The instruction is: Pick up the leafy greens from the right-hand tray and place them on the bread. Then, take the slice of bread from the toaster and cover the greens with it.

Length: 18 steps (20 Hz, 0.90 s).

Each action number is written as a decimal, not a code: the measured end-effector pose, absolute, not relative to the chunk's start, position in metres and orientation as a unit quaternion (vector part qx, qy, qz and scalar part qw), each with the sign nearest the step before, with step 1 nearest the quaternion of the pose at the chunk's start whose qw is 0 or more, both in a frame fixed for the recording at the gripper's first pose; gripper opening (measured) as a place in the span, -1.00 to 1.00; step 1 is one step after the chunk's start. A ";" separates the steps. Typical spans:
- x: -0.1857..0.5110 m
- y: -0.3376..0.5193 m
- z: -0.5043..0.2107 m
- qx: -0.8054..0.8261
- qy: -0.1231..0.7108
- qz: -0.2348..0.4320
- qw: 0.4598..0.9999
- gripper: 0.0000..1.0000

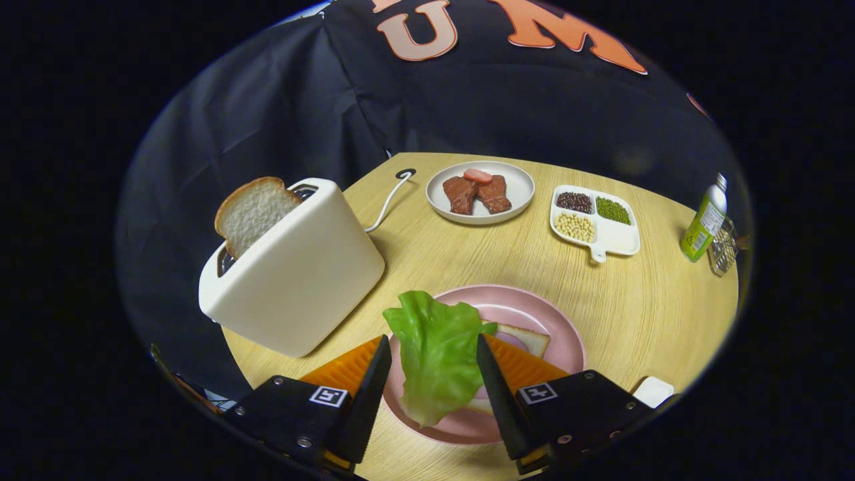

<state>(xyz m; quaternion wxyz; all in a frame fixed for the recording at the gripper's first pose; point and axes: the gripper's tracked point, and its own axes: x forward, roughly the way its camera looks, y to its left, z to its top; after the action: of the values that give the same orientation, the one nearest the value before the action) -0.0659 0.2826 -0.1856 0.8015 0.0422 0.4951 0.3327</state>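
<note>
A green lettuce leaf (434, 354) lies over a slice of bread (531, 339) on a pink plate (564, 327), just ahead of me. My gripper (432, 341) stands open, one finger on each side of the leaf, with neither pressing on it as far as I can see. Most of the bread is hidden under the leaf and behind the right finger. To the left stands a white toaster (300, 267), tilted in this view. A second bread slice (250, 214) sticks up out of its slot.
Beyond the pink plate a white plate (521, 197) holds meat pieces. A divided white dish (621, 237) with beans sits to its right. A green bottle (701, 224) and a glass (725, 247) stand at the far right edge. The toaster cord (387, 200) trails back. A white corner (651, 391) shows near right.
</note>
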 end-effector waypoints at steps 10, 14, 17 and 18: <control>-0.053 0.358 -0.089 0.076 0.467 0.391 0.789 0.95; -0.045 0.390 -0.052 0.104 0.465 0.406 0.779 0.96; -0.041 0.412 -0.043 0.113 0.487 0.406 0.765 0.95; -0.043 0.421 -0.044 0.118 0.499 0.407 0.755 0.95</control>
<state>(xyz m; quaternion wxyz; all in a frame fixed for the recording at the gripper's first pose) -0.0427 0.4210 -0.0439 0.7555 0.1179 0.4994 0.4074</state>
